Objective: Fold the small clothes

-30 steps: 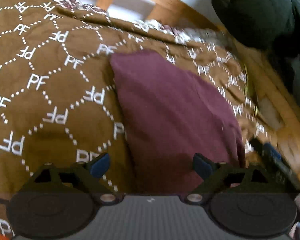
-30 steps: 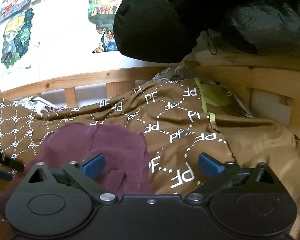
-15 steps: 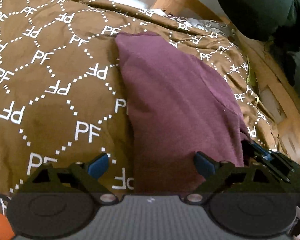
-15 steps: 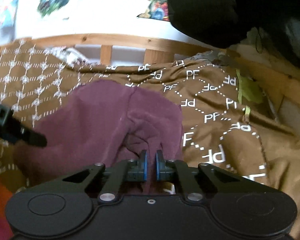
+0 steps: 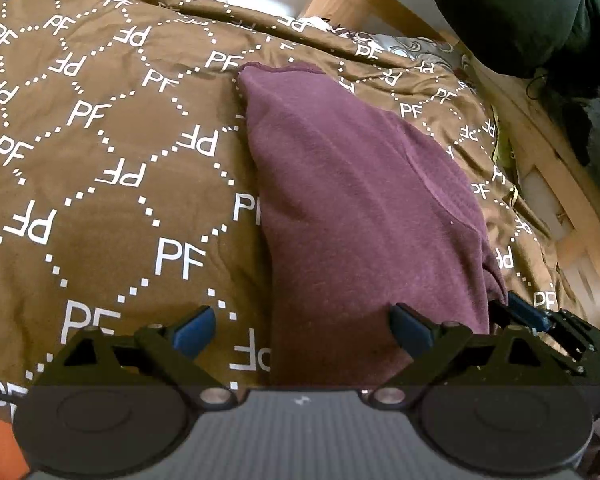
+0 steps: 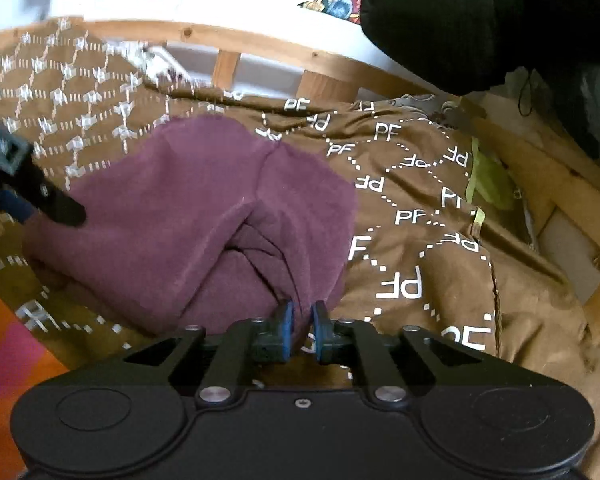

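Note:
A maroon garment lies on a brown bedspread printed with white "PF" letters. My left gripper is open, its blue pads wide apart over the garment's near left edge. My right gripper is shut on the garment's near right edge and lifts it, so folds rise toward the pads. In the right wrist view the garment spreads to the left and the left gripper shows at its left side. The right gripper shows at the garment's right corner in the left wrist view.
A wooden bed rail runs along the far and right sides. A black padded jacket hangs at the upper right. A yellow-green tag sits on the bedspread. An orange and pink fabric lies at the lower left.
My right gripper went from open to shut on the garment's edge and has pulled it up, raising folds. My left gripper stayed open and came lower over the near left edge.

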